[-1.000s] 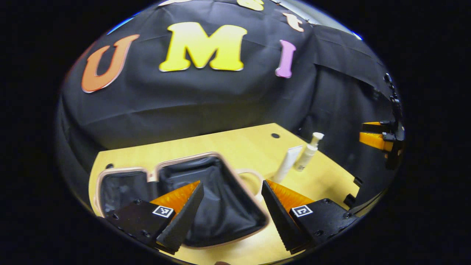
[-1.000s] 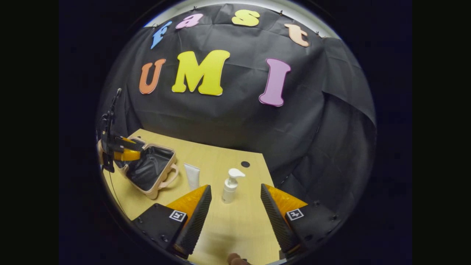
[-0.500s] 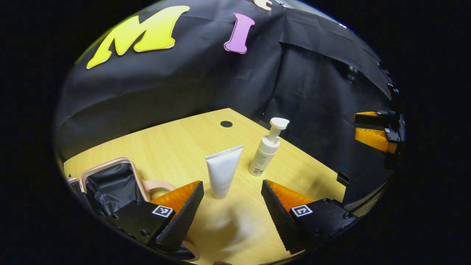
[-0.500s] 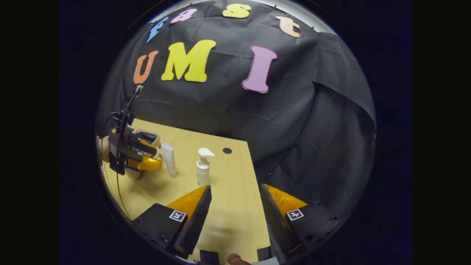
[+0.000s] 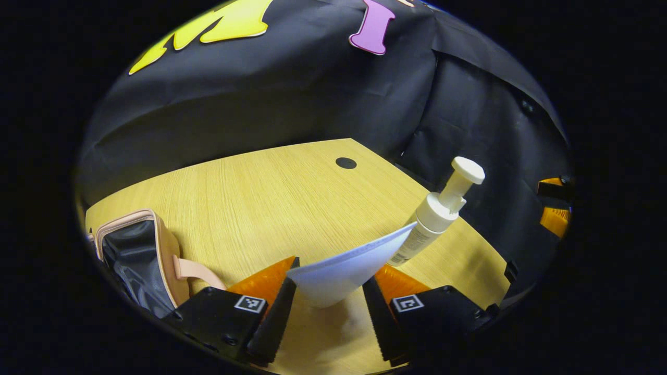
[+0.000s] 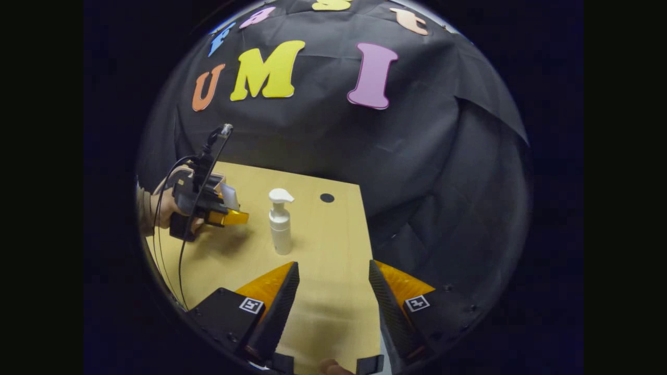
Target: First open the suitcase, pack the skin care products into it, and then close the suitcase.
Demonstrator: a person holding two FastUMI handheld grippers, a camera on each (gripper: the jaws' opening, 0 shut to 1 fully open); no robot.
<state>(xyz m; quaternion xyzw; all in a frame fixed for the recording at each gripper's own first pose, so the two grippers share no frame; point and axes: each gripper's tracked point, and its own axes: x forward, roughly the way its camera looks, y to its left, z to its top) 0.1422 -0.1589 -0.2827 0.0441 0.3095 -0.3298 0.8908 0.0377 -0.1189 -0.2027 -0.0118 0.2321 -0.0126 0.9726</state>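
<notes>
The wooden desk [image 5: 250, 198] is carrying everything. The open suitcase [image 5: 136, 255] is lying at the desk's left edge in the left gripper view, its dark lining showing. The pump bottle [image 6: 280, 223] is standing upright toward the desk's far right corner, near a round hole [image 6: 326, 198]. The white tube [image 5: 350, 268] is sitting between the fingers of the left gripper [image 5: 327, 310], which are pinching its lower end. The right gripper [image 6: 333, 307] is hovering over the desk's near edge, fingers spread wide around nothing. A hand [image 6: 169, 208] is holding the left gripper.
</notes>
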